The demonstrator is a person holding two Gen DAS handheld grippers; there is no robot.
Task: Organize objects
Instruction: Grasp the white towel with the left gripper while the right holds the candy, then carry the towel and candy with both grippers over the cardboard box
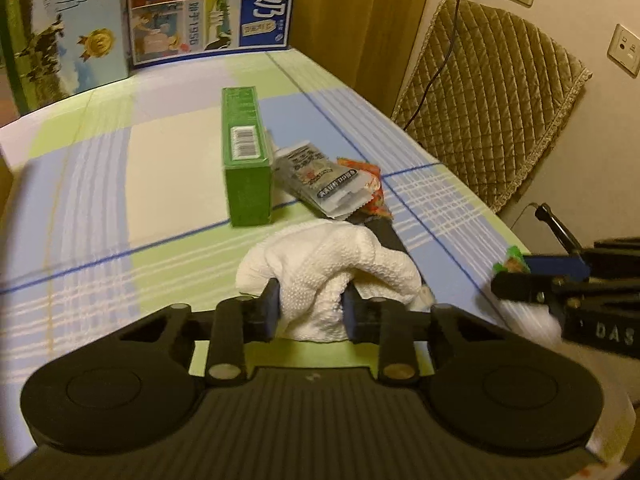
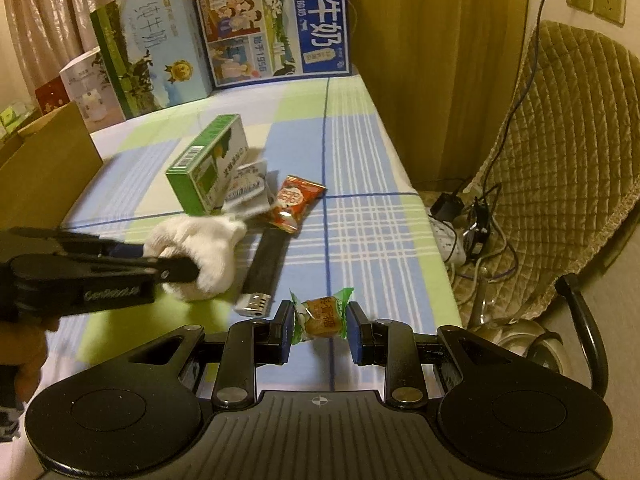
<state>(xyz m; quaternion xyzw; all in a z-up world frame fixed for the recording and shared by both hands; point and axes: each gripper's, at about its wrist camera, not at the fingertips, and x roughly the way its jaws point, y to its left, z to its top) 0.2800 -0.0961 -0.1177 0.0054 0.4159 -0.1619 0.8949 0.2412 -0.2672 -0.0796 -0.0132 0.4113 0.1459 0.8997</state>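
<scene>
My left gripper (image 1: 310,304) is shut on a crumpled white paper towel (image 1: 328,268), also seen from the side as the paper towel (image 2: 200,252) in the right wrist view. My right gripper (image 2: 319,322) is shut on a small candy in a green wrapper (image 2: 320,314); the same candy (image 1: 512,264) shows at the right of the left wrist view. On the checked tablecloth (image 2: 360,220) lie a green carton (image 1: 246,160), a grey sachet (image 1: 320,178), a red snack packet (image 2: 294,202) and a black lighter (image 2: 266,268) with a metal top.
Large milk cartons (image 2: 280,28) stand along the table's far edge, with a brown cardboard box (image 2: 48,164) at the left. A quilted chair (image 2: 560,152) and a tangle of cables with a power strip (image 2: 456,236) sit off the table's right edge.
</scene>
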